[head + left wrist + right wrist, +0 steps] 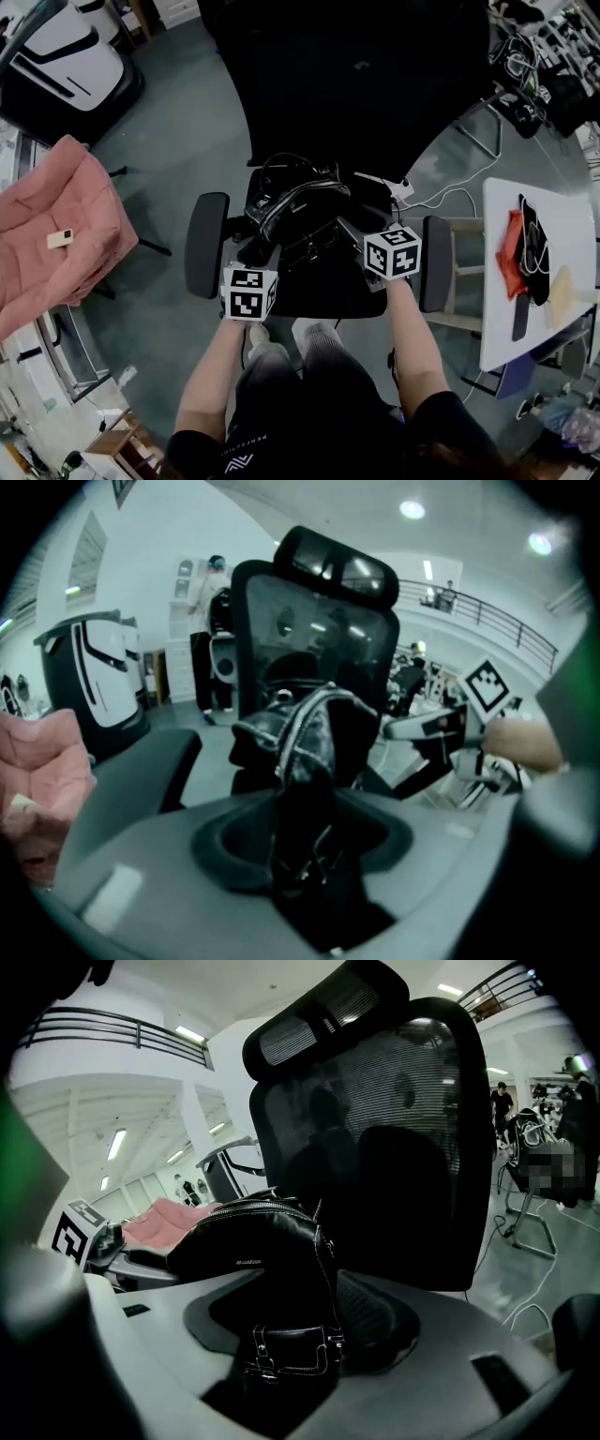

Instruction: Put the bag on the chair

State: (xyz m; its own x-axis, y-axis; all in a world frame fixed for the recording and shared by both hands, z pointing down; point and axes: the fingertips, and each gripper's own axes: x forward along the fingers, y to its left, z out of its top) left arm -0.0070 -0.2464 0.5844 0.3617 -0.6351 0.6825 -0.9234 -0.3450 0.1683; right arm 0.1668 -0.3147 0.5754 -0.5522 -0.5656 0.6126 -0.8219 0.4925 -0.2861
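Observation:
A black leather bag [298, 208] with looped handles is over the seat [323, 292] of a black mesh office chair, in front of its backrest [356, 84]. Whether it rests on the seat I cannot tell. My left gripper [265, 253] is shut on the bag's near left side. My right gripper [349, 231] is shut on its right side. In the left gripper view a dark fold of the bag [309, 761] fills the gap of the gripper [309, 860]. In the right gripper view the bag [253, 1246] has its buckled strap [291, 1349] pinched between the jaws.
The chair's armrests [206, 244] [436, 262] flank both grippers. A pink-draped object [56, 230] stands at the left and a white-and-black machine [66, 52] at the back left. At the right is a white table [553, 216] with red and black items, with cables [450, 197] on the floor.

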